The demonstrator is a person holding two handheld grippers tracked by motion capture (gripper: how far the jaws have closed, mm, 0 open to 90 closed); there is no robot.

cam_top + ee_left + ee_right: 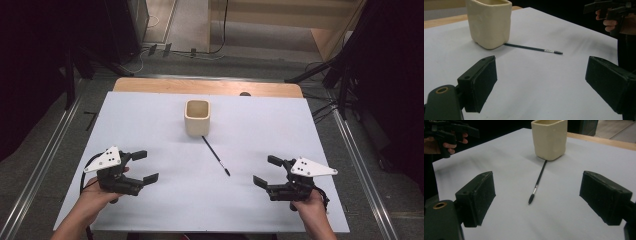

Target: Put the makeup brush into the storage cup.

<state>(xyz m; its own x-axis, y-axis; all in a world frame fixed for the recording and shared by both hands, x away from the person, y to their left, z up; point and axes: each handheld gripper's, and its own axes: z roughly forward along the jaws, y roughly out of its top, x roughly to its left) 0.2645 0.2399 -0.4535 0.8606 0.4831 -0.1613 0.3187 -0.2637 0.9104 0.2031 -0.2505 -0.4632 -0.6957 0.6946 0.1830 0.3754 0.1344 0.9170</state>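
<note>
We note the pen (216, 155) lying flat on the white table (150, 125), one end touching the base of the cream cup (197, 117), the other pointing toward us, between the two grippers. Left gripper (145, 166) and right gripper (264, 171) both stand spread wide, nothing between the jaws, each well apart from the pen. Likely risks: the thin pen rolls or skids when pinched against the table; a jaw nudges the cup, which looks light, though we cannot tell.
</note>
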